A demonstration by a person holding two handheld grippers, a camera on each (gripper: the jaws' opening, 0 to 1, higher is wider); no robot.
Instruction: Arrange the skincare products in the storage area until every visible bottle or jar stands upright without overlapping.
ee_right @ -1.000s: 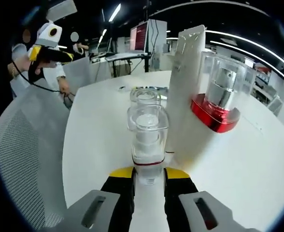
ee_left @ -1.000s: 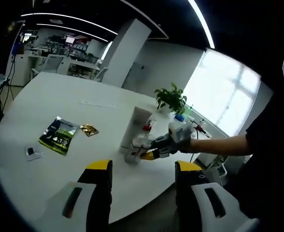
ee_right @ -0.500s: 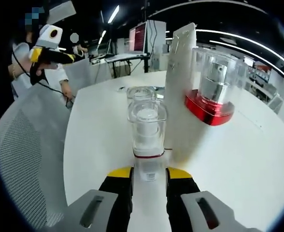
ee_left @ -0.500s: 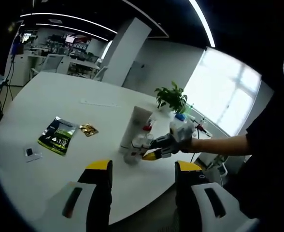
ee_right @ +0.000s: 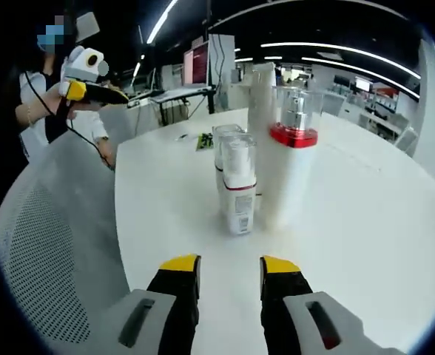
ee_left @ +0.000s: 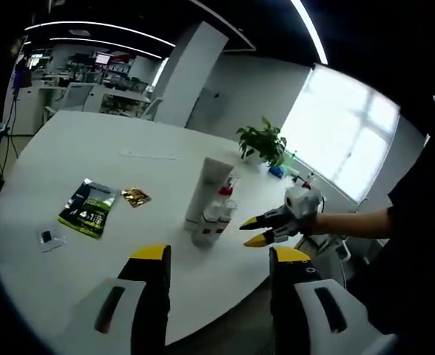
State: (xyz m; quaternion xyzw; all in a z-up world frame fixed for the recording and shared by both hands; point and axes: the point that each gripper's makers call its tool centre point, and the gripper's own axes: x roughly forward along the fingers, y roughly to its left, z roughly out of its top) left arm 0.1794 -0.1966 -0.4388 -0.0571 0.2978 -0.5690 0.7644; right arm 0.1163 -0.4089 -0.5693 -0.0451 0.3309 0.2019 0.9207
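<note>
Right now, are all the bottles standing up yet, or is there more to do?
Looks nearly done. The small white bottle stands upright on the table, close beside the tall white tube, the red-collared pump bottle and another clear-capped bottle. None lies flat. The right gripper is open and holds nothing, as is the left gripper. Whether bottles touch is unclear.
</note>
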